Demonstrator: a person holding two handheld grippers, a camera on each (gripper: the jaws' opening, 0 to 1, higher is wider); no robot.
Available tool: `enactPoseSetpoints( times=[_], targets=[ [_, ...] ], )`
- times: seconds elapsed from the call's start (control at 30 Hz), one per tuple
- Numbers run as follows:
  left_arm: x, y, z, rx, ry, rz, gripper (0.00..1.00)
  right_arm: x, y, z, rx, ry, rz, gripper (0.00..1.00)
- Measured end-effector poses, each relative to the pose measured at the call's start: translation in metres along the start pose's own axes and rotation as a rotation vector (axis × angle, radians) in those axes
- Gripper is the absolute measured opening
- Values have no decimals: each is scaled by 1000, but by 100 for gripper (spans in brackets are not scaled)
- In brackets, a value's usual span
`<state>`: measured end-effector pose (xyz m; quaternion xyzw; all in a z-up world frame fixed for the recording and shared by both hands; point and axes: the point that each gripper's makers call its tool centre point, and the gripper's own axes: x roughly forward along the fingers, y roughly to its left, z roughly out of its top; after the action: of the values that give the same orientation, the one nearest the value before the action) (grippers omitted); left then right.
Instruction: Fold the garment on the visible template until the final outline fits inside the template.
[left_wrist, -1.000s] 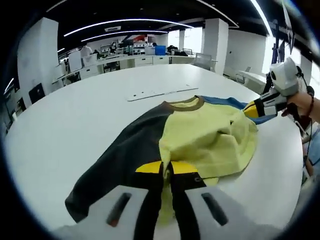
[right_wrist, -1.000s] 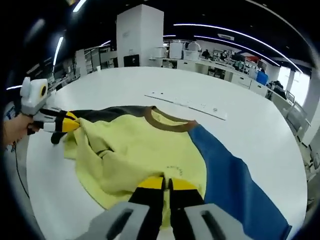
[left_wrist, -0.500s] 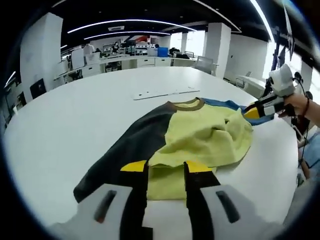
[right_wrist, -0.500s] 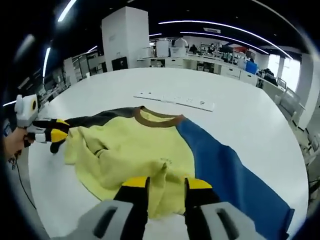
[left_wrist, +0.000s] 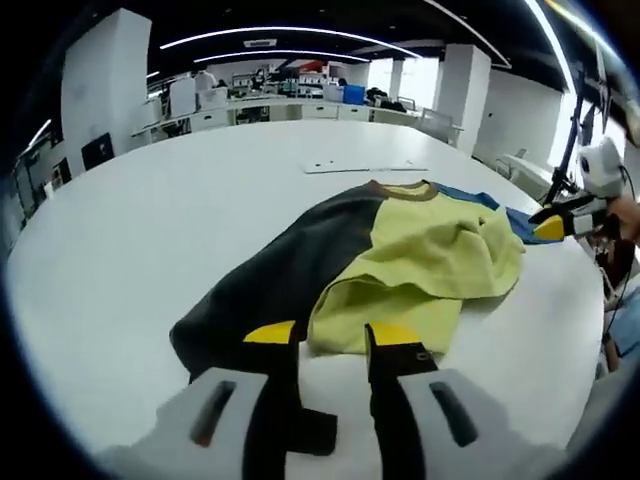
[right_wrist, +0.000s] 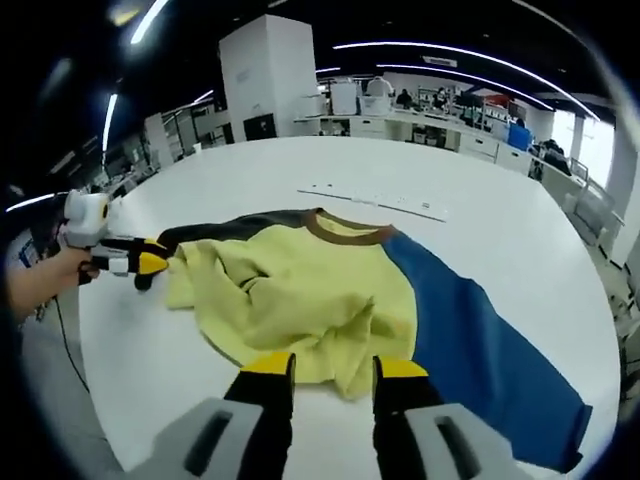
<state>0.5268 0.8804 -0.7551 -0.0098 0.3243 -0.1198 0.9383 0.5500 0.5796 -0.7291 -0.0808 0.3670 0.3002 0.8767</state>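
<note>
A shirt lies crumpled on the white round table (left_wrist: 140, 220): yellow body (left_wrist: 430, 255), black sleeve (left_wrist: 270, 275), blue sleeve (left_wrist: 470, 200), brown collar (left_wrist: 400, 189). My left gripper (left_wrist: 330, 340) stands open just short of the yellow hem, nothing between its jaws. In the right gripper view the yellow body (right_wrist: 300, 295) is bunched in folds, the blue sleeve (right_wrist: 480, 345) stretches right and the black sleeve (right_wrist: 230, 228) lies behind. My right gripper (right_wrist: 333, 372) is open at the near yellow edge, apart from it. The left gripper (right_wrist: 145, 262) shows at the shirt's far left corner.
A thin white strip (left_wrist: 365, 165) lies flat on the table beyond the collar, also the strip (right_wrist: 375, 200) in the right gripper view. A hand (right_wrist: 40, 280) holds the far gripper. The right gripper (left_wrist: 560, 222) sits past the blue sleeve. Desks and pillars stand far behind.
Both grippers were shut on the yellow cloth a second ago. They have opened, let the hem drop onto the table, and drawn back a little from the shirt.
</note>
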Motion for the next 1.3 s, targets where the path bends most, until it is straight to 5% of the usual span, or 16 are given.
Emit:
enactPoseSetpoints(
  times=[0.73, 0.97, 1.3],
  targets=[
    [10, 5, -14, -99, 6, 3, 12, 38, 3, -20, 19, 63, 21, 13],
    [11, 4, -9, -90, -12, 3, 5, 37, -2, -21, 26, 68, -3, 0],
    [-7, -5, 11, -45, -84, -23, 2, 25, -3, -24, 41, 78, -1, 0]
  ],
)
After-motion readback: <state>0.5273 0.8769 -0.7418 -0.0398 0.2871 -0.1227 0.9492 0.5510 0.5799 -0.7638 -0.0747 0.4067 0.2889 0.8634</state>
